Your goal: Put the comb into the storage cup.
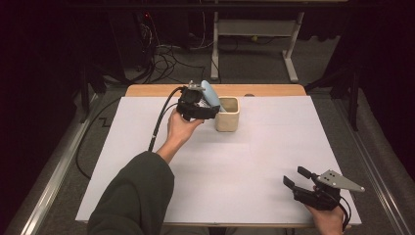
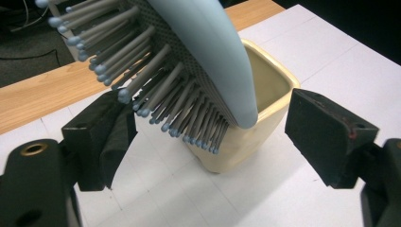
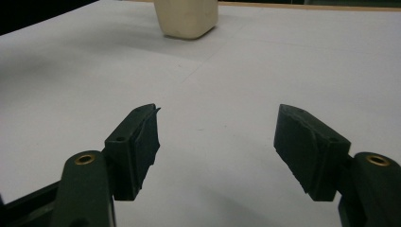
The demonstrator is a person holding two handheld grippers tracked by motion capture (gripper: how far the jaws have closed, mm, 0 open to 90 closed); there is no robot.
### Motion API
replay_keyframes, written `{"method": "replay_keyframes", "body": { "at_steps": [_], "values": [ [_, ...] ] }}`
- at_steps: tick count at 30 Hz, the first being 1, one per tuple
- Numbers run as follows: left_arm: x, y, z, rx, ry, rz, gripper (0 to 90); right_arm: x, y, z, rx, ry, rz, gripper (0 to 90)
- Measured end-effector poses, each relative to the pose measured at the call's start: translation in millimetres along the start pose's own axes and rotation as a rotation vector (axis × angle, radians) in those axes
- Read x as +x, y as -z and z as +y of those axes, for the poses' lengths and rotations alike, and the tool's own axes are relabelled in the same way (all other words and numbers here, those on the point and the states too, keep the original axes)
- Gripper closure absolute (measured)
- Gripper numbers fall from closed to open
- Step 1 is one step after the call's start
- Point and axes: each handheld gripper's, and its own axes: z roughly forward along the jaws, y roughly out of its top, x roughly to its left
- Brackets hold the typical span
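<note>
A pale blue hairbrush (image 1: 209, 94) with grey bristles (image 2: 156, 90) leans out of a cream square cup (image 1: 228, 117) at the back of the white table, its lower end inside the cup (image 2: 276, 101). My left gripper (image 1: 211, 111) is open just left of the cup. In the left gripper view its jaws (image 2: 210, 118) stand wide on either side of the brush head, the left jaw close to the bristles and the right jaw apart from the brush. Near the front right edge my right gripper (image 1: 295, 176) is open over bare table, with nothing between its jaws (image 3: 217, 127). The cup (image 3: 188, 19) stands far ahead of it.
A white sheet (image 1: 244, 161) covers the table, with a wooden strip (image 1: 264, 90) along its far edge. A black cable (image 1: 159, 122) trails from the left gripper off the table's left side. Table legs and cables lie on the floor beyond.
</note>
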Motion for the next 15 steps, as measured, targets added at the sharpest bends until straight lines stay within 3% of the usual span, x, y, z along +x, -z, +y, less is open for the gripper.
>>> {"method": "replay_keyframes", "body": {
  "at_steps": [15],
  "values": [
    [2.9, 9.5, -7.8, -0.013, -0.001, -0.007, 20.4, 0.2, -0.2, 0.0, 0.001, 0.001, -0.003, 32.0]
  ]
}}
